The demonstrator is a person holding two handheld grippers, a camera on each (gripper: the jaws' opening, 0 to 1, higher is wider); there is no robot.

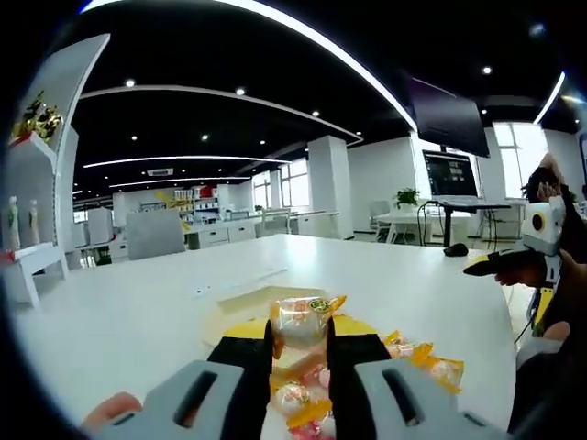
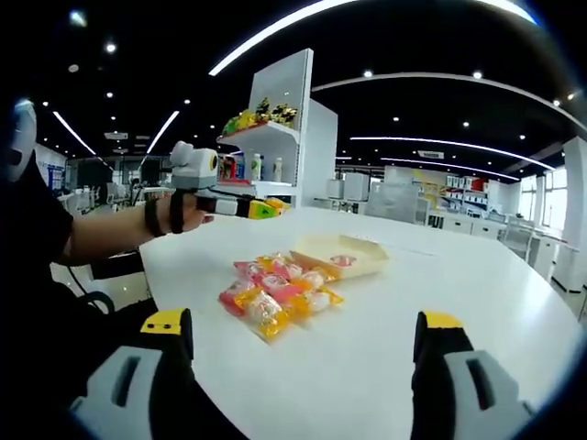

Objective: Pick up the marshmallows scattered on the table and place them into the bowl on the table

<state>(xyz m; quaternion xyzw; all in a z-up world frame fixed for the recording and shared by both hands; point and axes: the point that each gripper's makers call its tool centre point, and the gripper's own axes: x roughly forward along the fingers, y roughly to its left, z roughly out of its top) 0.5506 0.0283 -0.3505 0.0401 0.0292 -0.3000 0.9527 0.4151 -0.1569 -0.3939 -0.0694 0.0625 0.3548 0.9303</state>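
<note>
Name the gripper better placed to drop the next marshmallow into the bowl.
Left. The left gripper is shut on a wrapped marshmallow, lifted above the pile beside the bowl. The right gripper is open, holding nothing.

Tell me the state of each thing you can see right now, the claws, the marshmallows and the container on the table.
Left claw: shut on a wrapped marshmallow, held above the table.
Right claw: open, holding nothing.
Marshmallow pile: wrapped, loose on the table beside the tray.
Tray: shallow, yellowish, upright; one wrapped piece inside, as far as I can tell.
</note>
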